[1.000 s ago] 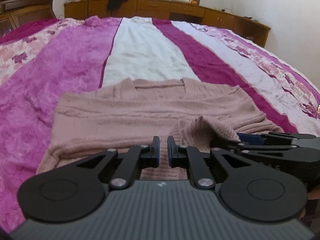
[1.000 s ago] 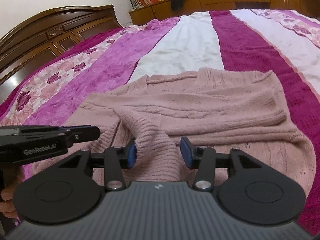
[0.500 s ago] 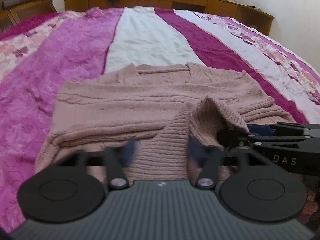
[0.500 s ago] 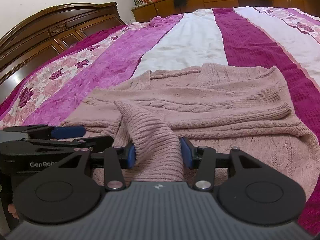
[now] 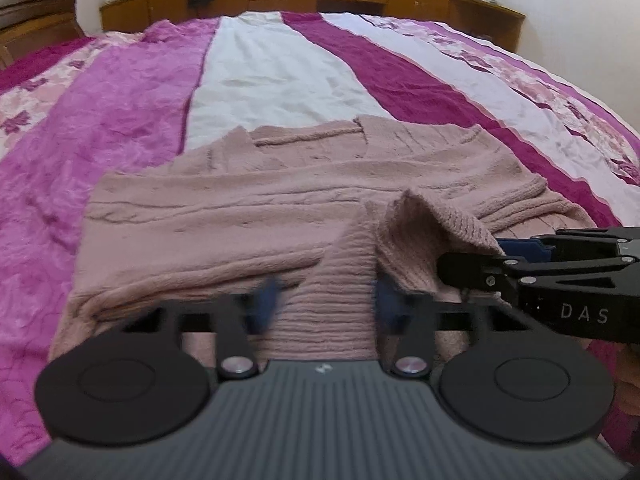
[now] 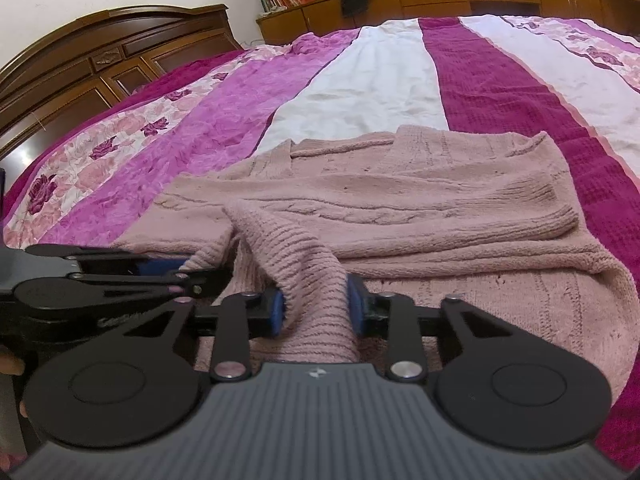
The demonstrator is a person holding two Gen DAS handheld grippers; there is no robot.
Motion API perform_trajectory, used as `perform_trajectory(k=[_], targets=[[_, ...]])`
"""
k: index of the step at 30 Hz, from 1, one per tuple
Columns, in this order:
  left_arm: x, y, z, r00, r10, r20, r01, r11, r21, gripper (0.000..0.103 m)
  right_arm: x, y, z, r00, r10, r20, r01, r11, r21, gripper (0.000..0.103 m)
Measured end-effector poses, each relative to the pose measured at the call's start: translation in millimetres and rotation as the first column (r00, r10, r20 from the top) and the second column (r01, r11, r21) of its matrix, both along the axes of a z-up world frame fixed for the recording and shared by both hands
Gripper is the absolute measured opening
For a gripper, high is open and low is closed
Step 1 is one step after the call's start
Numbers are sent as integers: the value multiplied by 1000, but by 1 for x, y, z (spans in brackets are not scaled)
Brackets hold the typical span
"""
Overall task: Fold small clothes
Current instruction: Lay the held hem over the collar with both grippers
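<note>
Item: bedspread (image 5: 132, 128), striped magenta, white and floral, covering the bed; bearing surface.

Item: sweater (image 5: 224, 216), dusty pink cable knit, lying flat on the near part of the bedspread, neckline away from the cameras, ribbed hem nearest.

Item: left gripper (image 5: 326, 300), jaws closing, blurred, flat hem rib between its pads; contact unclear.

Item: right gripper (image 6: 316, 306), jaws closing on a raised fold of hem, pads pressing it.

Handling, judged: soft, limp, stretchy, moderately heavy, not slippery. Best taken at the thick ribbed hem, both corners together.
</note>
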State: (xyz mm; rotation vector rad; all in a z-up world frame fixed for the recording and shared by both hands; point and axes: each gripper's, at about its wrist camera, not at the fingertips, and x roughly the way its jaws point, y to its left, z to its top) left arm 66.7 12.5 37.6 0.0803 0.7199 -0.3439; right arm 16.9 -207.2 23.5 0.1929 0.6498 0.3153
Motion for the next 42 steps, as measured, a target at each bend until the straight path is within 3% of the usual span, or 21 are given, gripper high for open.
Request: perform_trajectory(k=[1,3,11,17,25,31,38,41,42], targets=[[1,0,-1,1000,0,-5,0,1000,-8,14,-1,0,1,1000,-5,6,5,1000,-4,22],[-1,0,1,1000,0,4,0,1000,-28,12,-2,-3,4,1000,-19,24,19,1000,-6,17],[-23,7,31,990,43,135,-39,999,-35,11,-11,-11,25,992,-58,112,58,998,2,15],[-19,12,58,973,76,216,-65,996,-61,11,-8,-14,63,975,-52,216,55,998,-9,14],[9,12,95,944,76,321,-62,997,-56,11,38,-12,104,954,-30,297,56,995,-79,14],[63,3,83,952,87,294,-83,996,-25,11,107,-5,73,975,-38,219,69,988,-137,14],[122,-7,15,982,117,149,-125,991,45,12,161,1,4,997,-64,53,72,984,-161,15],[137,-4,-11,987,142,75,-146,988,55,14,166,1,-12,997,-71,36,75,986,-150,17],[138,-3,-16,987,146,64,-149,988,49,14,166,0,-14,997,-72,38,77,986,-146,23]])
